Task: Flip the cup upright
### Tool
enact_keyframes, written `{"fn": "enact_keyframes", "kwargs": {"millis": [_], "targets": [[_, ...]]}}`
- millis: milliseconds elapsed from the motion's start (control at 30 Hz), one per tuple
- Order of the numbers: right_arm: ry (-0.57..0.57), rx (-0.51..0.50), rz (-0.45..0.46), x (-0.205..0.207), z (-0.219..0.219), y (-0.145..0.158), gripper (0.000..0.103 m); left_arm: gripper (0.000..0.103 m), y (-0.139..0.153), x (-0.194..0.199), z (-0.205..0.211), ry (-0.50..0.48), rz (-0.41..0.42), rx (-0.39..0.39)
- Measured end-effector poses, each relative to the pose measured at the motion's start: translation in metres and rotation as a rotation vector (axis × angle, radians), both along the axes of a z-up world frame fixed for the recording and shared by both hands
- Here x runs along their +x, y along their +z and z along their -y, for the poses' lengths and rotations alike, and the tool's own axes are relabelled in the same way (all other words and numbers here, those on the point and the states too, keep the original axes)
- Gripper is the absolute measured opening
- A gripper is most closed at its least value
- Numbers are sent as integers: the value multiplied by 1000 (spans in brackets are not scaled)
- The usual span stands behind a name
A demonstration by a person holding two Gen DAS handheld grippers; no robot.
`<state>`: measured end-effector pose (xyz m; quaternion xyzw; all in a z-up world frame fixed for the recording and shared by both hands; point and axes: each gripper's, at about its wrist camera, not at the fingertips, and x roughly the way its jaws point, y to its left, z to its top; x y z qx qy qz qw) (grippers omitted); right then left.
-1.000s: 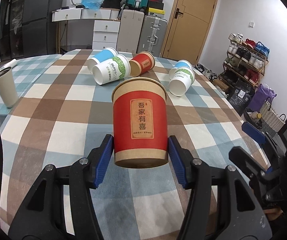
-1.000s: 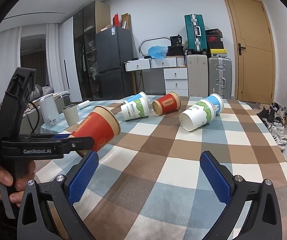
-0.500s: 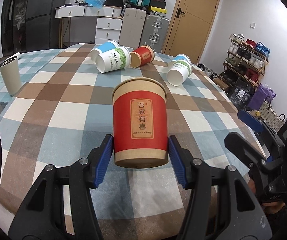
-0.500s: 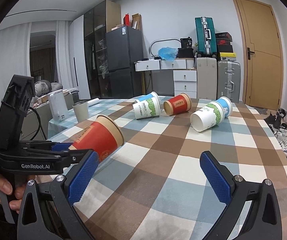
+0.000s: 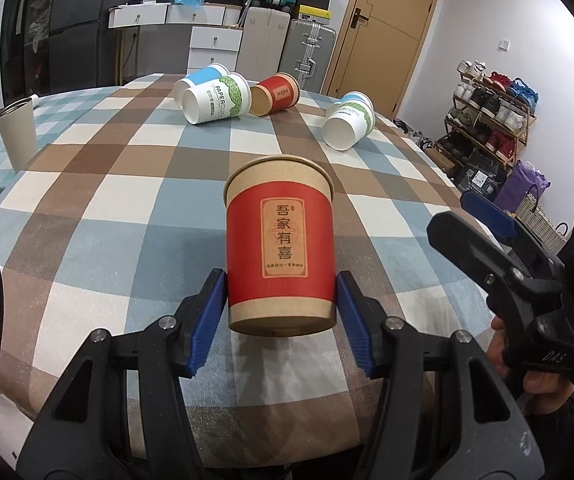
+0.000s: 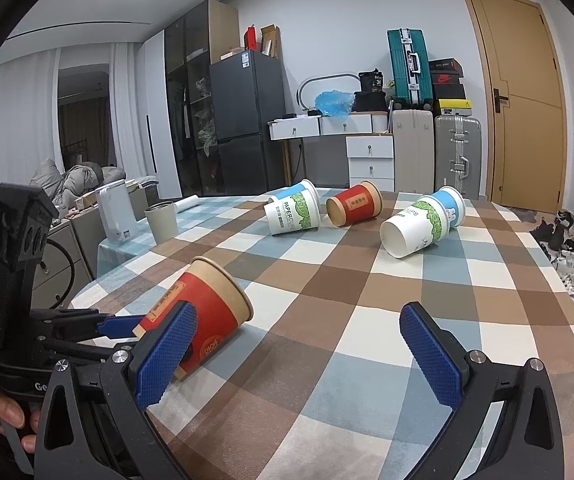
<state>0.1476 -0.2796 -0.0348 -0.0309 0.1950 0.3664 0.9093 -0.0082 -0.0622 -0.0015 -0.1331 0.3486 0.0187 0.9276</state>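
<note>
My left gripper (image 5: 281, 322) is shut on a red paper cup (image 5: 280, 245) with a brown rim and Chinese lettering, gripped near its base. In the right wrist view the same cup (image 6: 203, 320) is tilted, mouth pointing away and up, close above the checked tablecloth (image 6: 367, 320). The left gripper (image 6: 127, 326) shows there at lower left. My right gripper (image 6: 299, 354) is open and empty, to the right of the cup; it also shows at the right edge of the left wrist view (image 5: 499, 248).
Several paper cups lie on their sides at the far end: a white-green one (image 5: 217, 99) with a blue one behind, a red one (image 5: 276, 94), another white-green one (image 5: 347, 126). A grey tumbler (image 5: 17, 136) stands at the left. The table edge is near.
The left gripper has drawn back toward the near table edge and lowered, still holding the red cup. The right gripper stayed open and shifted slightly.
</note>
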Motion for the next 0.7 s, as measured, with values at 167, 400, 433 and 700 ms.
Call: {"fn": "enact_keyframes", "kwargs": {"millis": [167, 400, 433, 700], "targets": [[-6, -1, -6, 2, 0, -1, 103, 54, -4, 3, 0, -4, -10, 1], [-5, -2, -8, 2, 0, -1, 103, 71, -10, 8, -1, -9, -47, -9], [-6, -1, -9, 2, 0, -1, 103, 76, -10, 9, -3, -8, -52, -17], [-15, 15, -33, 6, 2, -1, 103, 90, -2, 9, -15, -26, -21, -39]]}}
